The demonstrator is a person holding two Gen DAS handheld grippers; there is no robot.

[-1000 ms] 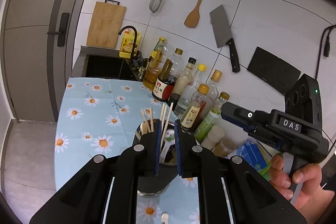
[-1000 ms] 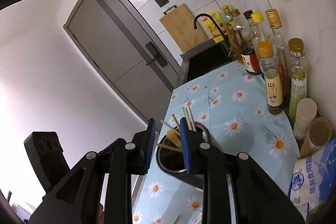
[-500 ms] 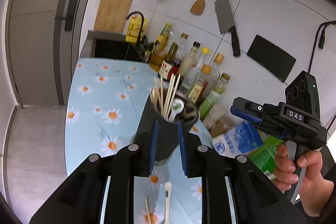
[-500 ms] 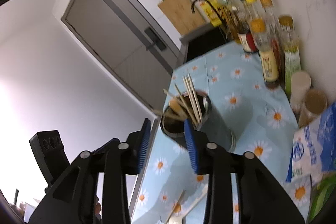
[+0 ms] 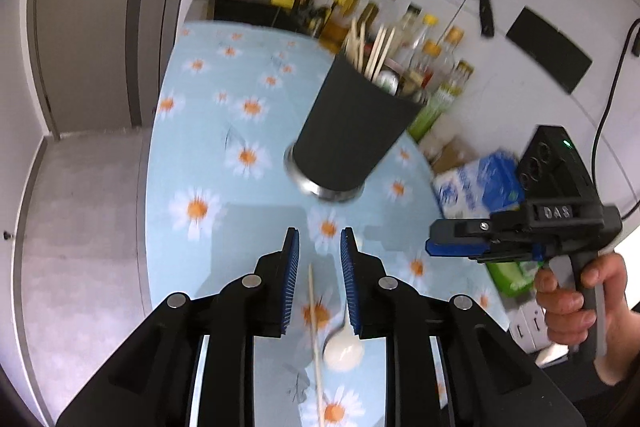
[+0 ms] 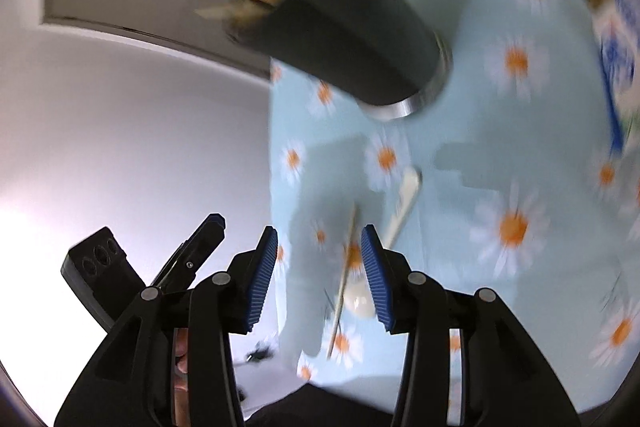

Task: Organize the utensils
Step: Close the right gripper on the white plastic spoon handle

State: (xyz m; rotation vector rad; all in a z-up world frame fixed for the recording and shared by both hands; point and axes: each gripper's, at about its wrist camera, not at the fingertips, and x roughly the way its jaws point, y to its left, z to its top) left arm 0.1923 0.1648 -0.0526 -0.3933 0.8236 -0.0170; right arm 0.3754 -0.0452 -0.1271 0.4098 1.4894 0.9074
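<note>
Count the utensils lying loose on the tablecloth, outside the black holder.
2: a single chopstick between the left gripper fingers, and a white spoon just right of it. The grippers may hide others.

The right wrist view is smeared by motion. Ahead of the fingers, the holder point(image 6: 352, 27) is a dark streak, and the sticks at its mouth cannot be counted. The chopstick point(image 6: 345, 275) between the fingers is a faint line; the spoon point(image 6: 400, 211) runs behind the right finger point(image 6: 374, 279), its bowl mostly hidden. In the left wrist view the chopstick point(image 5: 316, 339) runs off the lower edge, and the spoon's point(image 5: 344, 349) handle sits behind the right finger point(image 5: 351, 287). Bottle labels beyond the holder point(image 5: 352, 135) are unreadable.
</note>
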